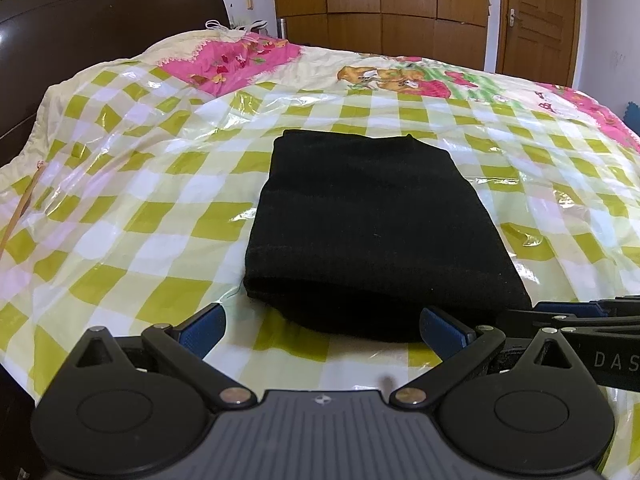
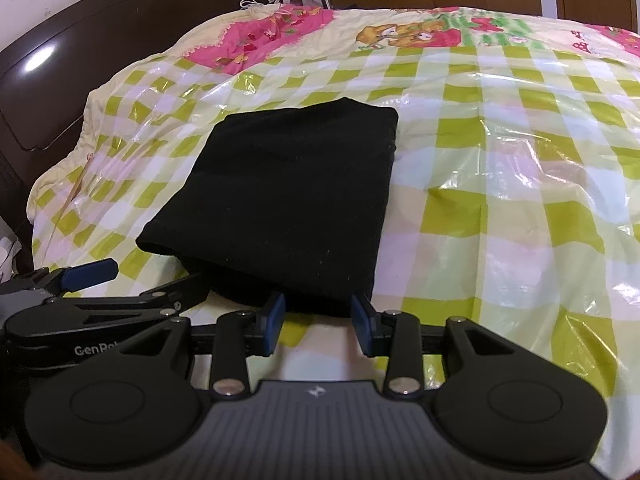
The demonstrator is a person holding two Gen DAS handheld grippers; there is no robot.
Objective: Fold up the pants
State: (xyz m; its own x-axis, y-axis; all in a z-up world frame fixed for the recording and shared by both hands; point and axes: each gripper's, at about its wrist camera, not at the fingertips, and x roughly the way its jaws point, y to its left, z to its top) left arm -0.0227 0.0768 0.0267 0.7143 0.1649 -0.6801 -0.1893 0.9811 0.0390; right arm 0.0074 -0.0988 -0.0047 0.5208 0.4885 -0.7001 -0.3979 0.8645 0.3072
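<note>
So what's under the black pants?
The folded black pants lie on a shiny green-and-white checked plastic sheet spread over the bed. The part of the sheet right beneath them is covered, so anything there can't be seen.

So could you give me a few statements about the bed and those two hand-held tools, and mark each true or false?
1. The black pants lie folded in a compact rectangle. True.
2. The pants rest on a bare wooden table. False: they lie on a green-and-white checked plastic sheet over the bed.
3. The left tool is open and holds nothing. True.
4. The right tool is clamped on the pants. False: its jaws stand apart at the near edge.
5. A dark headboard stands at the bed's left. True.
</note>
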